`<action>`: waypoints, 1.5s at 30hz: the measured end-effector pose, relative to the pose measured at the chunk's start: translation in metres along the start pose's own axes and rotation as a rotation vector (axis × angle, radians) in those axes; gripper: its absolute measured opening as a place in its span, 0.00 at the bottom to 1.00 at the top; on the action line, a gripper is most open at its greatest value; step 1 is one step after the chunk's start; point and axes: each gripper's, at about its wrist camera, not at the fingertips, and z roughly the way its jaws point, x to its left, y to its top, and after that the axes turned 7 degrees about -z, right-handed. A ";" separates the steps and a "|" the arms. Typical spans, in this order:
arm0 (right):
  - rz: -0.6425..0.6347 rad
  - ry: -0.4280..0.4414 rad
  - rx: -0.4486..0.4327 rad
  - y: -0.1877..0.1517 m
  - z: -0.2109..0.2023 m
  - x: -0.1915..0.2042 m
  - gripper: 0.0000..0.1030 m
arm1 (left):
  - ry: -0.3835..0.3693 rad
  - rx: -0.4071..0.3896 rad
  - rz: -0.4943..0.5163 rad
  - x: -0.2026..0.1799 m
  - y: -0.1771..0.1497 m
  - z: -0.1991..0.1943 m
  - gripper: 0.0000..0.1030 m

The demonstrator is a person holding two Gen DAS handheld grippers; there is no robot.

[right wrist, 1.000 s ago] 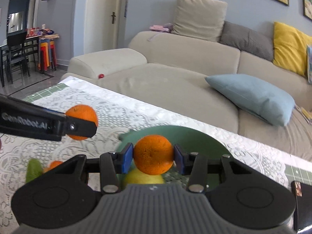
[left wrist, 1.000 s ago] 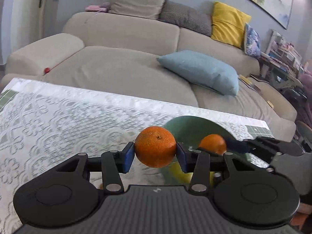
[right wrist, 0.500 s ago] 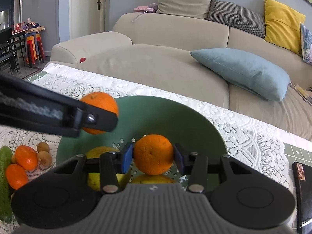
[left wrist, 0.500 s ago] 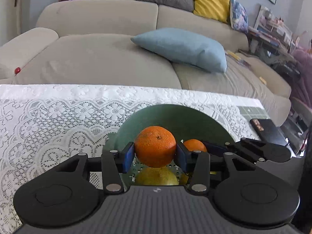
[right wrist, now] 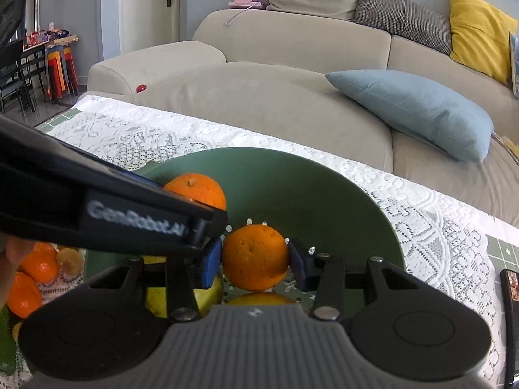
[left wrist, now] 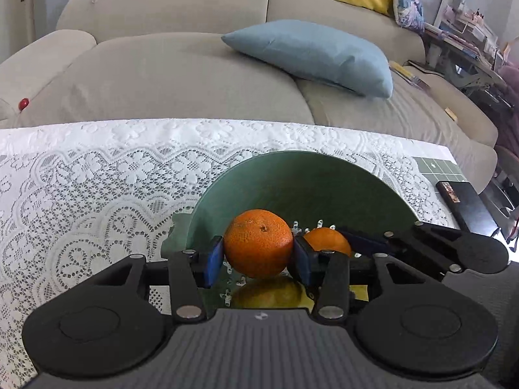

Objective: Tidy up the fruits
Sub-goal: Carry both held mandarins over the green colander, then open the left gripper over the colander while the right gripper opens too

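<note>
My left gripper (left wrist: 258,257) is shut on an orange (left wrist: 258,246) and holds it low inside the green bowl (left wrist: 292,175). My right gripper (right wrist: 254,259) is shut on a second orange (right wrist: 254,257), also inside the bowl (right wrist: 292,188). In the left wrist view the right gripper's orange (left wrist: 327,241) shows just right of mine. In the right wrist view the left gripper's orange (right wrist: 196,191) sits behind its black finger (right wrist: 107,214). Yellow-green fruit (left wrist: 271,295) lies at the bowl's bottom under both oranges.
The bowl stands on a white lace tablecloth (left wrist: 97,178). Left of the bowl lie small oranges (right wrist: 27,275), a kiwi (right wrist: 68,261) and a green cucumber (right wrist: 6,343). A dark box (left wrist: 462,204) lies at the table's right edge. A beige sofa (left wrist: 181,74) is behind.
Both grippers have moved forward and down over the bowl, bringing their oranges lower inside it and close together. Both stay shut on their oranges.
</note>
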 end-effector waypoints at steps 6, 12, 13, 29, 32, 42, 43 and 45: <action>-0.001 -0.008 0.004 0.000 0.003 0.003 0.41 | 0.021 -0.003 0.038 -0.004 0.000 0.003 0.50; -0.019 -0.024 0.004 -0.001 0.001 0.007 0.41 | 0.027 -0.005 0.054 -0.006 0.000 0.005 0.51; -0.025 -0.029 0.003 -0.001 0.001 0.008 0.41 | 0.026 -0.006 0.055 -0.005 -0.001 0.005 0.51; -0.084 -0.102 -0.030 0.001 -0.013 0.013 0.52 | -0.018 -0.051 0.033 -0.006 -0.005 -0.019 0.62; -0.081 -0.117 -0.054 0.001 -0.021 0.014 0.54 | -0.025 -0.077 0.024 -0.005 -0.006 -0.031 0.62; -0.057 -0.131 -0.133 0.000 -0.051 0.025 0.62 | 0.008 -0.156 0.007 0.004 -0.018 -0.072 0.63; -0.049 -0.123 -0.141 0.001 -0.054 0.027 0.64 | 0.011 -0.164 0.003 0.007 -0.020 -0.076 0.63; -0.030 -0.106 -0.159 0.001 -0.061 0.030 0.67 | 0.018 -0.180 -0.009 0.013 -0.024 -0.086 0.63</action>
